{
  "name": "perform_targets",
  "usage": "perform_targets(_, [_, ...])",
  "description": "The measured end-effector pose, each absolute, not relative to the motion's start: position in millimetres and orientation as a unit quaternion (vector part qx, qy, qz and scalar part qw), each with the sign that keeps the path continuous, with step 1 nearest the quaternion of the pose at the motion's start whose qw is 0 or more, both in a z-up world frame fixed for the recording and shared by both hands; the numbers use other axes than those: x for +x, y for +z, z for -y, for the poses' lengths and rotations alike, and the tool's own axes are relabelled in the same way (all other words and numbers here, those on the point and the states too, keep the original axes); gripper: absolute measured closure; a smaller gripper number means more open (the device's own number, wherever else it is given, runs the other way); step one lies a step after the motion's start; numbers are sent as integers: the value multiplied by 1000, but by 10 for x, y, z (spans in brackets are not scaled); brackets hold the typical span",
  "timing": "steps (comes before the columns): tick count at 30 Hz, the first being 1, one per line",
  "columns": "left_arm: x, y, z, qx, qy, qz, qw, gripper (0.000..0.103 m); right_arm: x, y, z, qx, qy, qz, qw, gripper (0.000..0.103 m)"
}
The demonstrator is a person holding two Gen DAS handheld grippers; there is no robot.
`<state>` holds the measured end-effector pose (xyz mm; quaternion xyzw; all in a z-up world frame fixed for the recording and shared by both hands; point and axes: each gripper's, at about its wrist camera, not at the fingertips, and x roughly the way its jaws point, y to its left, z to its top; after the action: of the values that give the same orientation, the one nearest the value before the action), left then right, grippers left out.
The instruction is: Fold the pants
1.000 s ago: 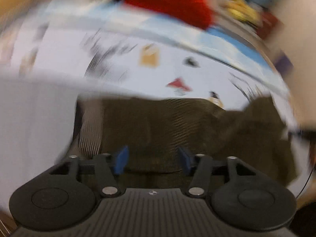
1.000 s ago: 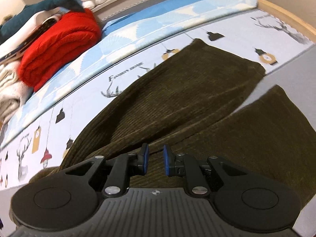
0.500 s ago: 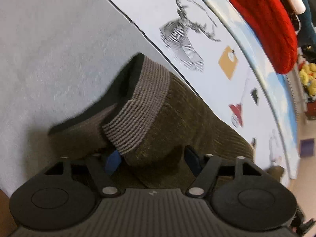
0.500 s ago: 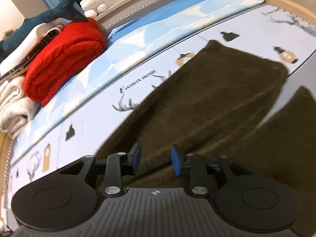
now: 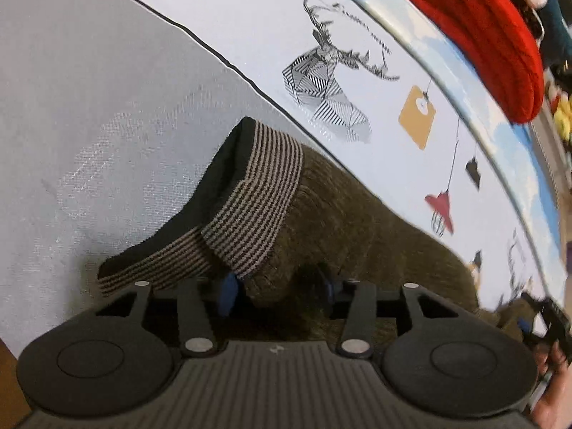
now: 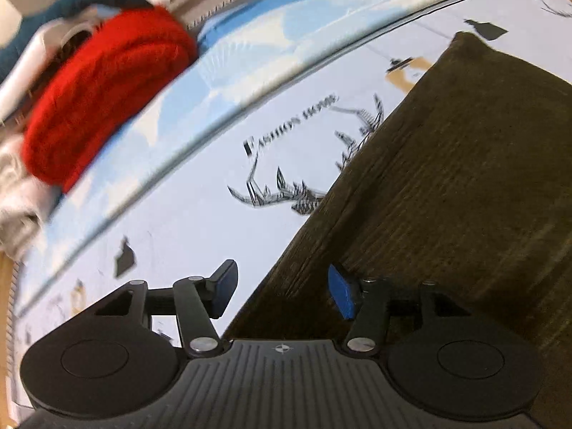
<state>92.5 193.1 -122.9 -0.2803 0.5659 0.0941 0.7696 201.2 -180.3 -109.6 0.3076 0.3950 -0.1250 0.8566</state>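
your left gripper [image 5: 277, 287] has its jaws spread around a bunched bit of the pants [image 5: 357, 221] right by the striped ribbed waistband [image 5: 261, 196], fabric sitting between the blue pads, not squeezed yet. your right gripper [image 6: 282, 291] is spread wide too, straddling the edge of the pants [image 6: 447, 178]. they're lying flat on the printed bedsheet [image 6: 200, 214], red blanket [image 6: 103, 93] piled further back.

The pants [image 5: 357, 221] are dark olive-brown corduroy, spread flat on the printed bed sheet. Their striped ribbed waistband [image 5: 257, 196] is flipped up, showing black lining, and points toward ten o'clock in the left view. In the right view a leg [image 6: 464, 164] runs to one o'clock.
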Motion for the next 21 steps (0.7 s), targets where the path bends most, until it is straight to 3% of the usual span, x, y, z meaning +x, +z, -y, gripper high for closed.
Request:
perform_targets(2, [923,-1264,-1933,-273,93,-574,766,55,2078,-1157,1763,302,-131,-406,852,45])
perform_targets(3, [924,-1280,-1936,-270,94,-577,765,63,2101,-1178,1750,302,-134,-410,851,46])
perform_targets(5, [922,-1278,-1938,-265,92,-578,766,68,2125,-1198,1732,296,-138,-415,849,64])
perform_targets(7, [916,-1233,-1918,-254,90,-574,774,74,2094,-1159,1730,284,-146,-413,853,91])
perform_targets(14, [812,-985,-1873,-246,64,-544,800,83,1635,-659,2030,315,-145,-350,870,96])
perform_targets(21, [487,-672,-1854,-239,16,-501,832,86,513,-126,2292,343,-94,-307,883,96])
